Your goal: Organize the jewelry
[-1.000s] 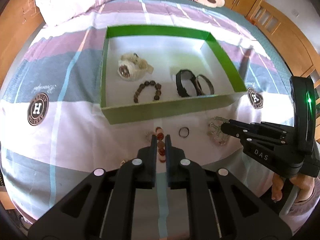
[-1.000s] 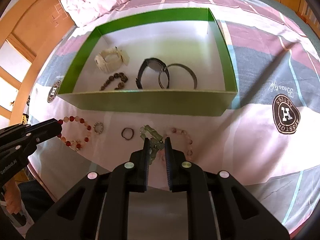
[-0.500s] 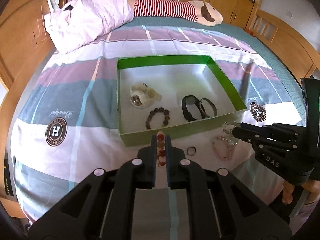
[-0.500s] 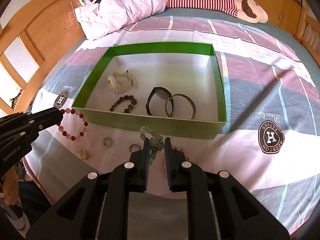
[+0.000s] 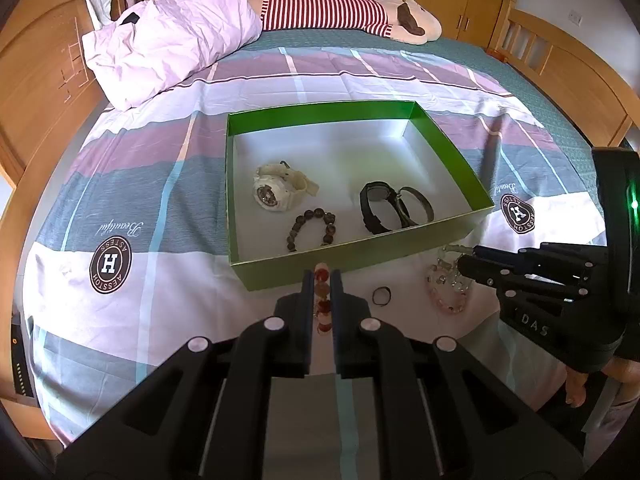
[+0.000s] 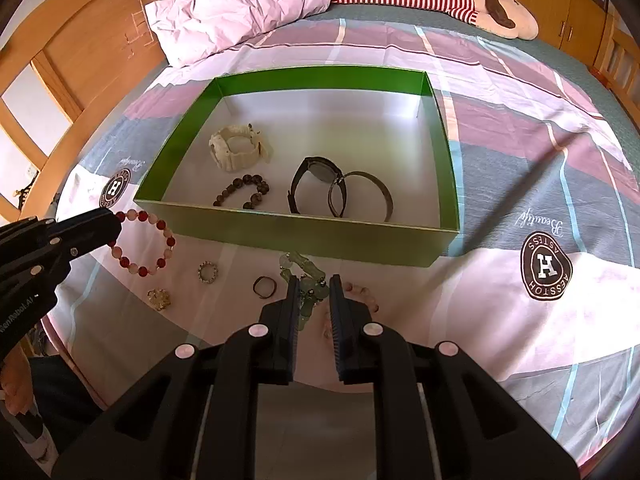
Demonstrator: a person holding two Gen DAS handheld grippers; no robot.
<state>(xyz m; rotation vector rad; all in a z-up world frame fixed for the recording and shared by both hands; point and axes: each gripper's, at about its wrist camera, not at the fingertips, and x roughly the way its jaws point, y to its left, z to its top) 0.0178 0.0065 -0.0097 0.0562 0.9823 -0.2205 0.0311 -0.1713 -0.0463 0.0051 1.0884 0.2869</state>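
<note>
A green box [image 5: 440,144] [image 6: 304,236] sits on the bed and holds a white watch [image 5: 276,188] [image 6: 236,152], a dark bead bracelet [image 5: 312,228] [image 6: 244,190], a black watch [image 5: 376,208] [image 6: 316,176] and a dark bangle [image 5: 416,208] [image 6: 368,194]. My left gripper [image 5: 322,276] [image 6: 114,226] is shut on a red and pink bead bracelet [image 5: 322,300] [image 6: 144,244], held above the sheet before the box. My right gripper [image 6: 314,282] [image 5: 462,266] is shut on a pale green bead bracelet [image 6: 304,270] [image 5: 448,256], also lifted.
On the sheet in front of the box lie a pink bead bracelet [image 5: 444,300] [image 6: 366,294], a dark ring [image 5: 381,295] [image 6: 264,286], a sparkly ring [image 6: 208,272] and a small gold piece [image 6: 159,299]. A pillow [image 5: 168,36] and striped plush [image 5: 340,12] lie beyond.
Both grippers have risen and pulled back from the sheet, each lifting its bracelet with it. The box now looks farther away.
</note>
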